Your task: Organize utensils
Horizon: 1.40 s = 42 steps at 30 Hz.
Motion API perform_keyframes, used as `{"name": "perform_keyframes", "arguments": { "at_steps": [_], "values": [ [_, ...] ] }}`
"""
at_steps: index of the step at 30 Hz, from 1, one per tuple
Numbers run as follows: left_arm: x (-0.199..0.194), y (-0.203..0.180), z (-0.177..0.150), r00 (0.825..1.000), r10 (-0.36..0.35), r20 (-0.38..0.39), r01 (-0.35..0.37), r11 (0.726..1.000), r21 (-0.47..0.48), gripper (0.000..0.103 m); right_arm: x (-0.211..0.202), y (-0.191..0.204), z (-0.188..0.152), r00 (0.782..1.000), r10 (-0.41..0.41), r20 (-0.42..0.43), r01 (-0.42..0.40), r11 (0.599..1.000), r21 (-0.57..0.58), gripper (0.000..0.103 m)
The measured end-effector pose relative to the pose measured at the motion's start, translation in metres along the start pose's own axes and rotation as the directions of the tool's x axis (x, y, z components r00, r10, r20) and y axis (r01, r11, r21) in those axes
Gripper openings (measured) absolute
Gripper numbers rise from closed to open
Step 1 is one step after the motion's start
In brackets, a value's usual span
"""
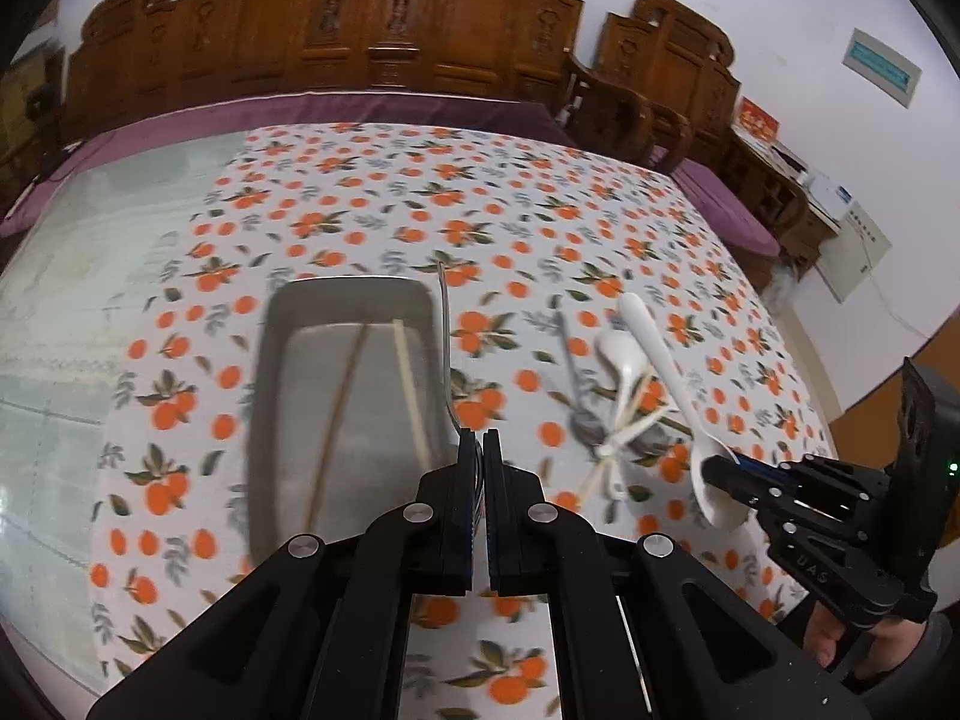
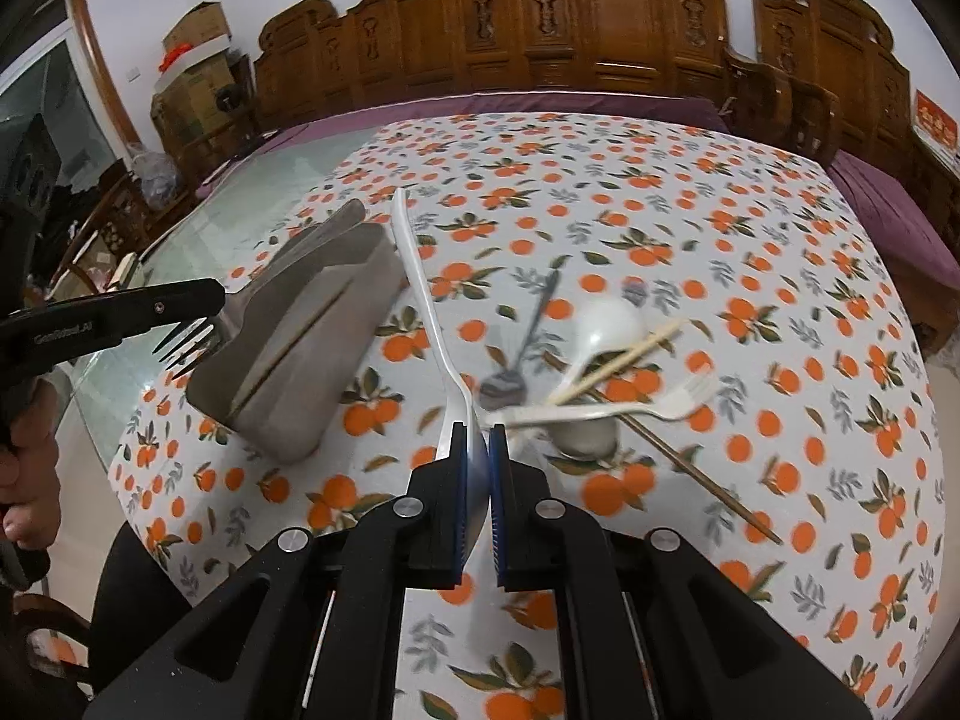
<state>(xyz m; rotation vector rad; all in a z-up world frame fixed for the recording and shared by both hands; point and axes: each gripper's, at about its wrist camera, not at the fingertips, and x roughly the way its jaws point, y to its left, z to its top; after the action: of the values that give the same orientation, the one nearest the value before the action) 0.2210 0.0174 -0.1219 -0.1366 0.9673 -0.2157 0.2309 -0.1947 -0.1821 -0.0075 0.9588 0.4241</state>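
My left gripper (image 1: 478, 441) is shut on a metal fork (image 1: 444, 330), whose thin handle rises over the right rim of a grey metal tray (image 1: 348, 283). Two chopsticks (image 1: 342, 396) lie inside the tray. In the right wrist view the left gripper (image 2: 219, 300) hangs beside the tray (image 2: 288, 420), with the fork's tines (image 2: 186, 348) sticking out. My right gripper (image 2: 478, 435) is shut on a white plastic spoon (image 2: 420, 288). It holds the spoon (image 1: 660, 360) by the bowl, with the handle pointing up and away.
On the orange-print tablecloth (image 2: 720, 210), right of the tray, lies a pile: a white ceramic spoon (image 2: 606, 324), a white plastic fork (image 2: 654, 408), pale and dark chopsticks (image 2: 624, 357) and a metal spoon (image 2: 510, 384). Carved wooden chairs (image 2: 600, 30) stand behind the table. A person's hand (image 2: 24, 468) shows at left.
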Motion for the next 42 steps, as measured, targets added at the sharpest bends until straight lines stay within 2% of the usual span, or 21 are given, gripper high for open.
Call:
{"name": "perform_keyframes", "arguments": {
  "at_steps": [6, 13, 28, 37, 42],
  "values": [
    [0.007, 0.034, 0.000, 0.999, 0.028, -0.016, -0.029, 0.999, -0.027, 0.002, 0.016, 0.025, 0.013, 1.000, 0.016, -0.018, -0.017, 0.999, -0.028, 0.008],
    [0.035, 0.064, -0.008, 0.996, 0.056, -0.076, -0.059, 0.997, -0.045, 0.002, 0.031, 0.051, 0.027, 0.999, 0.023, -0.040, -0.026, 0.997, -0.070, 0.008],
    [0.059, 0.079, -0.010, 0.992, 0.070, -0.106, -0.076, 0.996, -0.048, 0.002, 0.049, 0.081, 0.037, 0.996, 0.038, -0.079, -0.045, 0.994, -0.097, 0.008],
    [0.024, 0.083, -0.008, 0.997, 0.071, -0.034, -0.073, 0.996, -0.047, 0.014, 0.062, 0.101, 0.044, 0.993, 0.070, -0.097, -0.078, 0.993, -0.088, 0.008],
    [-0.003, 0.095, -0.011, 0.994, 0.107, 0.006, -0.106, 0.993, -0.046, 0.020, 0.076, 0.113, 0.048, 0.989, 0.091, -0.114, -0.098, 0.994, -0.055, 0.008]
  ]
}}
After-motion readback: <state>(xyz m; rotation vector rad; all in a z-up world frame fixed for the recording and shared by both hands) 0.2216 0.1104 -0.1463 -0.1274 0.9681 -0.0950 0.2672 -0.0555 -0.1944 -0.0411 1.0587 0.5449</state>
